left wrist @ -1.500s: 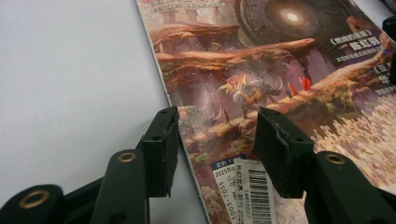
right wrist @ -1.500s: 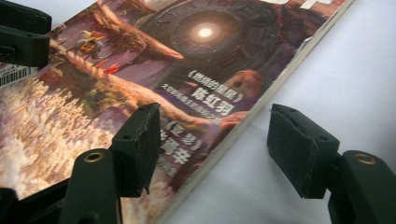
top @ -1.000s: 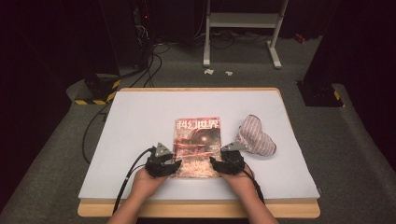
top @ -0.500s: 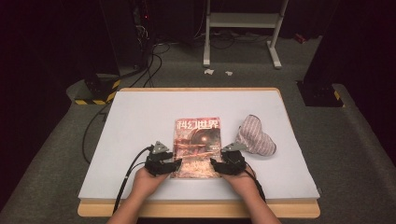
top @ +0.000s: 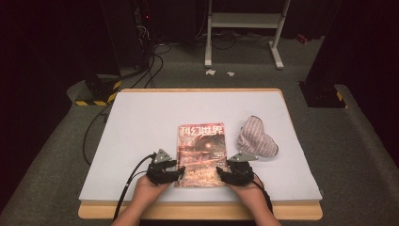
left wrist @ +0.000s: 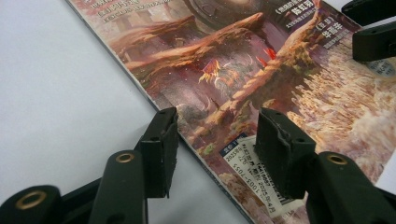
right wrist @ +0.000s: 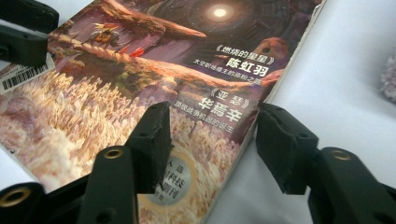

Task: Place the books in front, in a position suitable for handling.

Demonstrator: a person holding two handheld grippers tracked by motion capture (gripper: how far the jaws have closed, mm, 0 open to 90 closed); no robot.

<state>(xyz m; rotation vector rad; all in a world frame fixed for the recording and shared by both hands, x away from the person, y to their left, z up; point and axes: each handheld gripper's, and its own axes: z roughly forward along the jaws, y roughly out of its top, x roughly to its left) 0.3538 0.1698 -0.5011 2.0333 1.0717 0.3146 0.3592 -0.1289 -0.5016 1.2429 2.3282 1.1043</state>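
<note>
The white tabletop (top: 141,141) carries a magazine (top: 201,150) with a reddish science-fiction cover, lying flat near the person's edge, a little right of the middle, its title end pointing away from the person. Just right of it, apart from its edge, sits a striped fabric pouch (top: 256,140), slumped on its side. The person's two hands come in from the near edge, one at each near corner of the magazine. The left claw (top: 175,170) is at the near left corner; in the left gripper view (left wrist: 217,147) its jaws stand apart and straddle the magazine's long left edge, one jaw over the bare tabletop just off the cover, the other over the cover by the white barcode label (left wrist: 254,175). The jaws have just eased a little closer, yet the pads do not press on the magazine. The right claw (top: 225,173) is at the near right corner; in the right gripper view (right wrist: 212,140) its jaws likewise straddle the right edge, one jaw over the printed cover by the round seal (right wrist: 180,184), the other over the tabletop beside the edge. These jaws have just been closing too, with the magazine's edge between them but not pinched; they stand open.
</note>
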